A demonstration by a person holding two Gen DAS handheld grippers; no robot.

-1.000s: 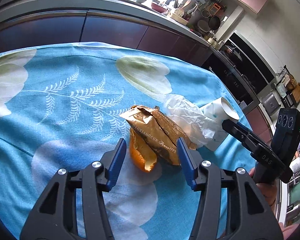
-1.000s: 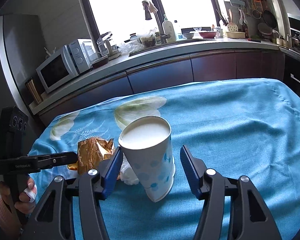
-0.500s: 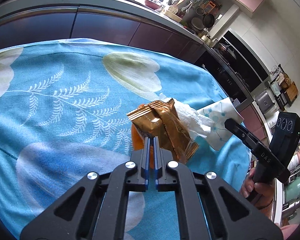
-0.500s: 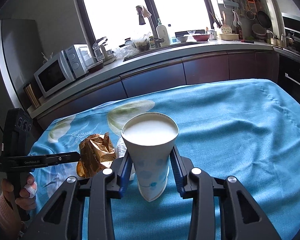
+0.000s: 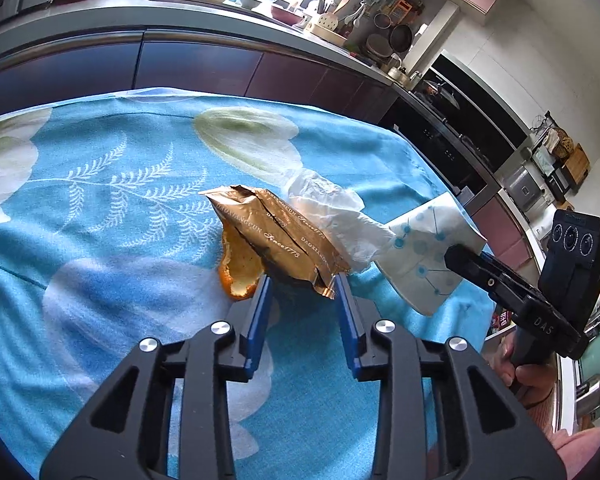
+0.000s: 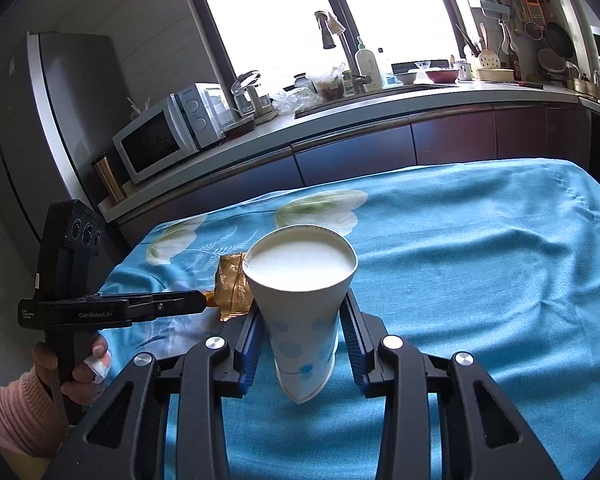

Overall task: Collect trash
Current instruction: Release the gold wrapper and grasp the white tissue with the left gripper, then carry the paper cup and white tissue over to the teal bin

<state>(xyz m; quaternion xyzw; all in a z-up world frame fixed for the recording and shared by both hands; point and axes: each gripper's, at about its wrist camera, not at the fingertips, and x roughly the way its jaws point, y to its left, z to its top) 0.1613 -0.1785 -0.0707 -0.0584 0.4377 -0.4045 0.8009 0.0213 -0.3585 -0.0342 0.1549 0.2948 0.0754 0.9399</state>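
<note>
Left gripper (image 5: 302, 282) has its blue jaws partway apart, having just been opening, with the bottom edge of the gold snack wrapper (image 5: 278, 236) sitting between the fingertips; can't tell if the pads actually press on it. That wrapper sits dead centre of the left wrist view on the blue floral tablecloth (image 5: 100, 184), with an orange peel (image 5: 240, 264) tucked at its 8 o'clock and a crumpled white tissue (image 5: 332, 212) touching it at 2 o'clock.

Right gripper (image 6: 302, 322) is clamped on the paper cup (image 6: 300, 280), squashing the lower part flat, mouth tipped toward the camera. From the left wrist view, that cup (image 5: 424, 252) is at 3 o'clock, right beside the tissue.
</note>
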